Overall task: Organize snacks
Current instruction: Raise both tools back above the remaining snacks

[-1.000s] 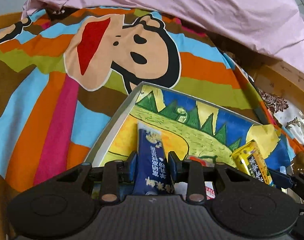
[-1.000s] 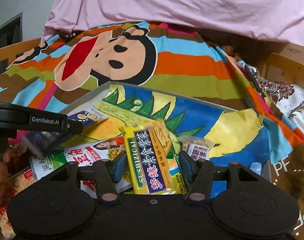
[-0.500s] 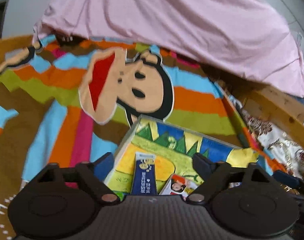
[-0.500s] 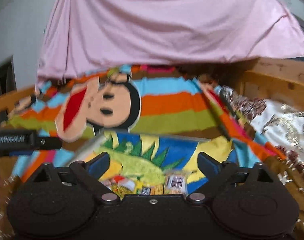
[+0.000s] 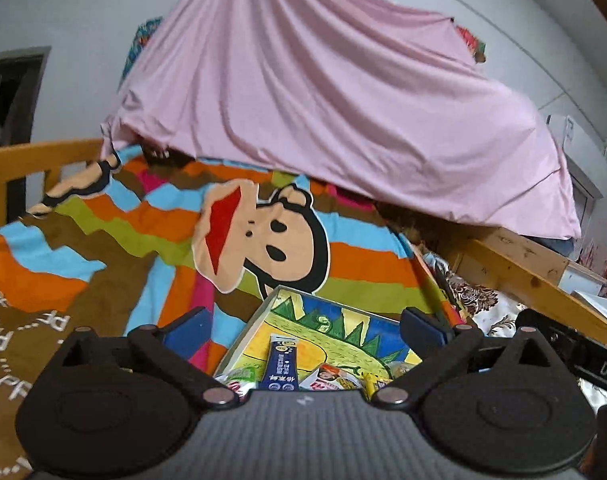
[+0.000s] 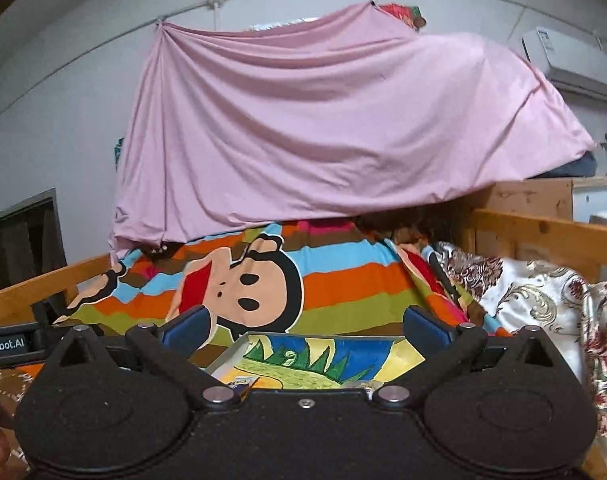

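1. Now both claws are opening wide and empty: left claw (image 5: 303,326), right claw (image 6: 305,326), nothing between the jaws
2. Snack packets, including a dark blue stick sachet (image 5: 281,364), lie inside a shallow cardboard box with a painted landscape (image 5: 327,326), gathered for tidiness
3. Box rests flat on a striped cartoon-monkey bedspread (image 5: 151,216)

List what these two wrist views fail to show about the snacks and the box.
- Left wrist view: the near end of the box and the lower parts of the blue snack packet are cut off by the left gripper body.
- Right wrist view: nearly all snacks are hidden behind the right gripper body.
- Packet print: too small to read.
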Available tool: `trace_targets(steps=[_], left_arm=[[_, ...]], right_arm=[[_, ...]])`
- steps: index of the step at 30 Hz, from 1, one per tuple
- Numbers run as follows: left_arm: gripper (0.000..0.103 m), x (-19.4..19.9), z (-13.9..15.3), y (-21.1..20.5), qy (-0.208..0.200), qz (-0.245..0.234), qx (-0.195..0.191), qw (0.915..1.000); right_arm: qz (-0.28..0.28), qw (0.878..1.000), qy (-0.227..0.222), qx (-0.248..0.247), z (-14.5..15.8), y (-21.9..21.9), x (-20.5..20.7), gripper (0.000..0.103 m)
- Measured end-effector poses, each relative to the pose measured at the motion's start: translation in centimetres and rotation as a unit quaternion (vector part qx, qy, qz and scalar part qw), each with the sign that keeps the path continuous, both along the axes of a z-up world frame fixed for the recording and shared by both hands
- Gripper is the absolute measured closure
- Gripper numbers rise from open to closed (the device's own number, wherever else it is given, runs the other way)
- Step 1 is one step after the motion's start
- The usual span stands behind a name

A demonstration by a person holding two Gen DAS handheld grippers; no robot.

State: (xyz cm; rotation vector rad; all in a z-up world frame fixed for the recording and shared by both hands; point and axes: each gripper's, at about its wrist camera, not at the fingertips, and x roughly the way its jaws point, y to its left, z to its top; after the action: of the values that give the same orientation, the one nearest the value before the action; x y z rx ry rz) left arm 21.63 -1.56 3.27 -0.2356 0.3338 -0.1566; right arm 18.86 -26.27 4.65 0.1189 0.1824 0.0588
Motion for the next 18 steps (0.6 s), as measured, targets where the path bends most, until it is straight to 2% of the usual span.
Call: trace_targets(steps=[3, 8, 13, 18], left_arm=[[0.001, -2.1, 0.2, 0.3, -0.014, 0.013, 0.012, 0.9998], [0.001, -5.5, -0.2, 1.8, -0.021, 0.03, 0.006, 0.9993], [0.001, -8.5, -0.9, 3.5, -0.002, 0.049, 0.006, 0.9988], [0.001, -11.7, -1.8, 4.9, 0.024, 0.058, 0.011, 0.998]], right_arm=[[0.005, 1.0, -0.015, -0.015, 0.4, 0.5, -2.4, 0.001], [0.019, 0.998, -0.038, -0.048, 0.7, 1.5, -6.4, 0.001], [0.041, 0.997, -0.037, -0.061, 0.1, 2.2, -10.2, 0.001], [0.044, 0.998, -0.018, -0.049, -0.8, 2.4, -13.7, 0.001]])
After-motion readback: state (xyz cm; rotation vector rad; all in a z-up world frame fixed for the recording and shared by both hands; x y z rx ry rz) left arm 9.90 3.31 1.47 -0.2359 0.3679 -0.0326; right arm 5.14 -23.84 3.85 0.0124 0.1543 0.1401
